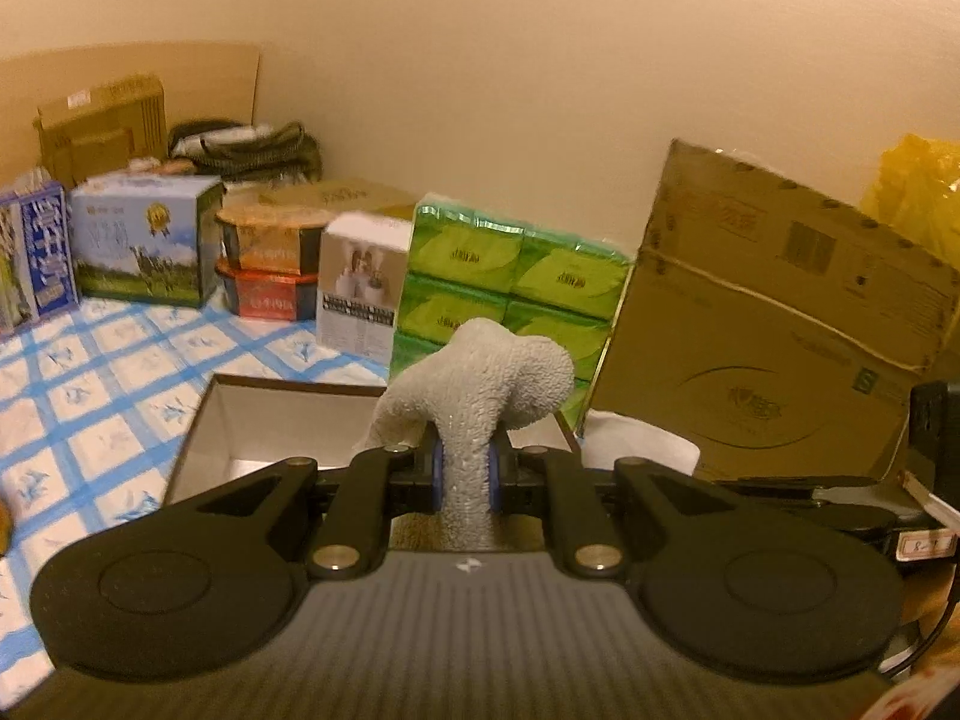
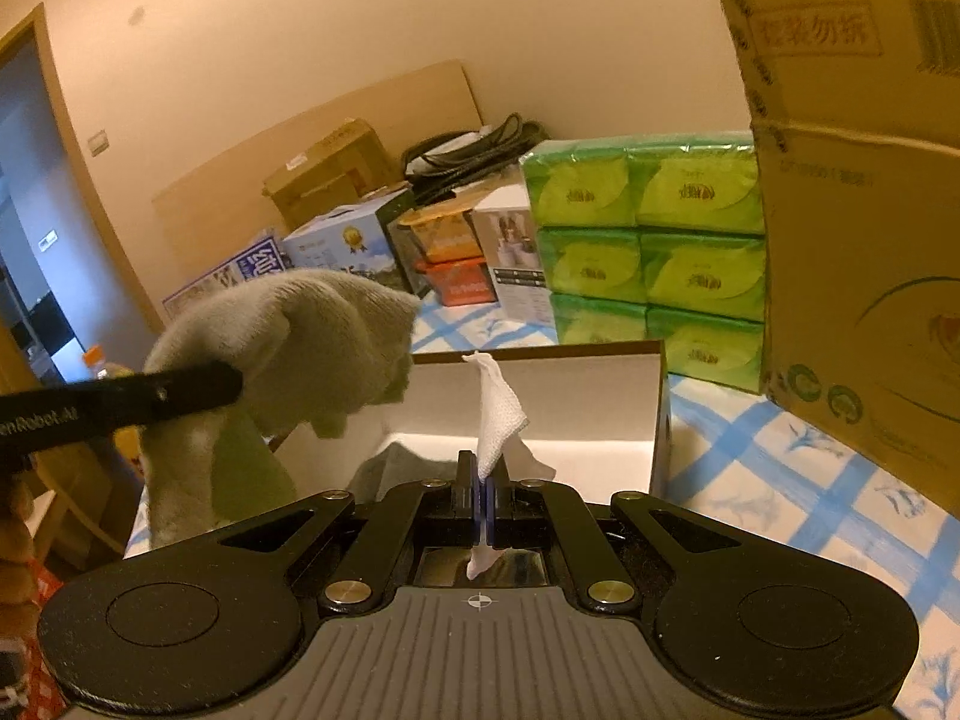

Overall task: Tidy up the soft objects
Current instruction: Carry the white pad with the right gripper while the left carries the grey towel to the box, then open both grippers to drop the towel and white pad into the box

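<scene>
My left gripper (image 1: 466, 468) is shut on a grey towel (image 1: 480, 384) that bulges up above the fingers. It hangs over the near edge of an open white box (image 1: 240, 420). The towel also shows in the right wrist view (image 2: 312, 336), held up left of the box (image 2: 588, 396) by the left gripper's black finger (image 2: 150, 396). My right gripper (image 2: 483, 495) is shut on a thin white cloth (image 2: 495, 414) that stands up in front of the box's inner wall. Some grey fabric (image 2: 396, 468) lies inside the box.
The box sits on a blue-and-white checked cover (image 1: 90, 384). Behind it stand green tissue packs (image 1: 510, 282), a large cardboard carton (image 1: 780, 324), small product boxes (image 1: 144, 240) and cables (image 1: 252, 147). A doorway (image 2: 30, 228) lies at the left.
</scene>
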The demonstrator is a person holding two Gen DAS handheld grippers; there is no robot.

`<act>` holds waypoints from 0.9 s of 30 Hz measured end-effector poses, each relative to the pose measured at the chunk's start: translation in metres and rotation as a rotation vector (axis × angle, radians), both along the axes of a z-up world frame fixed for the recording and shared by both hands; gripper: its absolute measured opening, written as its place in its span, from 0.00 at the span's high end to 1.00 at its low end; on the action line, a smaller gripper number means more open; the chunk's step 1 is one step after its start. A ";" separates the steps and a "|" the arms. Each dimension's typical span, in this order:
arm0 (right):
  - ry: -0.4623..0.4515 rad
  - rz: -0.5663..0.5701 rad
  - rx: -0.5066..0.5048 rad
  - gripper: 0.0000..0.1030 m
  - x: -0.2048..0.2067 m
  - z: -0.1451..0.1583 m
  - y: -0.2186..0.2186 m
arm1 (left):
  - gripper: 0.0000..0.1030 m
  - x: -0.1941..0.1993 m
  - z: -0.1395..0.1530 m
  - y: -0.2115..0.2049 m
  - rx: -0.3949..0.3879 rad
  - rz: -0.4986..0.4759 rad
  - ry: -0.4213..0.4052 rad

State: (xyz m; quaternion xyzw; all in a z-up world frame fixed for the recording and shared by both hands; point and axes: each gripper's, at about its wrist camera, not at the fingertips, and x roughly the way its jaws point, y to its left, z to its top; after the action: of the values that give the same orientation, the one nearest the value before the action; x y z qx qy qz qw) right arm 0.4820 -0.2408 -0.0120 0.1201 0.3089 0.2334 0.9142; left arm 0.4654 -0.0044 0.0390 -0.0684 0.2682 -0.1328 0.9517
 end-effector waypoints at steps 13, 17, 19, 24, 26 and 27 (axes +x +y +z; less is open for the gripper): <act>0.028 -0.046 -0.045 0.98 0.045 -0.033 -0.004 | 0.80 0.090 -0.064 -0.012 -0.048 0.027 0.143; 0.039 -0.045 -0.064 0.98 0.046 -0.039 -0.005 | 0.70 0.102 -0.077 -0.012 0.009 0.042 0.170; 0.046 -0.044 -0.070 0.98 0.048 -0.042 -0.004 | 0.70 0.102 -0.081 -0.009 0.032 0.050 0.175; 0.049 -0.056 -0.093 0.98 0.055 -0.044 0.002 | 0.70 0.098 -0.085 0.010 0.040 0.079 0.195; 0.041 -0.063 -0.104 0.98 0.058 -0.044 0.005 | 0.70 0.094 -0.086 0.017 0.041 0.088 0.204; 0.032 -0.066 -0.110 0.98 0.059 -0.043 0.008 | 0.70 0.093 -0.086 0.021 0.044 0.092 0.207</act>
State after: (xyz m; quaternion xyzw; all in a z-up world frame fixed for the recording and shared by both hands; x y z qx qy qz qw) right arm 0.5414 -0.2333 -0.0554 0.0833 0.3316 0.1837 0.9216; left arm 0.5580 0.0166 -0.0467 -0.0730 0.3644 -0.0755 0.9253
